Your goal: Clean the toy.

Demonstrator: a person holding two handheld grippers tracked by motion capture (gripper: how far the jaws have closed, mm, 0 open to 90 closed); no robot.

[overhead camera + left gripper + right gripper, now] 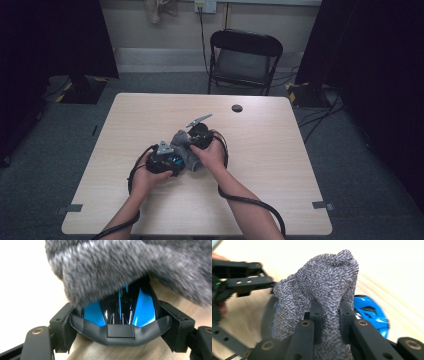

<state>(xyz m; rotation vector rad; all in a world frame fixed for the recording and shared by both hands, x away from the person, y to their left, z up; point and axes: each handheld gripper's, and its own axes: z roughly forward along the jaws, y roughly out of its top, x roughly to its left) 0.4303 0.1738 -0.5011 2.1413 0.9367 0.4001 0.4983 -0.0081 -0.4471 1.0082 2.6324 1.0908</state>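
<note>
A glossy blue and black object (143,307) with a matte dark rim sits between the left gripper's (120,325) pads, which press on its two sides just above the table. A grey knitted cloth (125,267) is draped over its far part. The right gripper (329,312) is shut on a bunched fold of that cloth (324,282), and the blue object (369,312) peeks out behind it on the right. In the high view both grippers meet at the table's middle, left gripper (167,159) beside right gripper (192,145), with the cloth (186,150) between them.
The light wooden table (260,200) has a small black round cap (237,108) near its far edge. A black folding chair (245,60) stands behind the table. Cables lie on the carpet at the right, and dark curtains hang on both sides.
</note>
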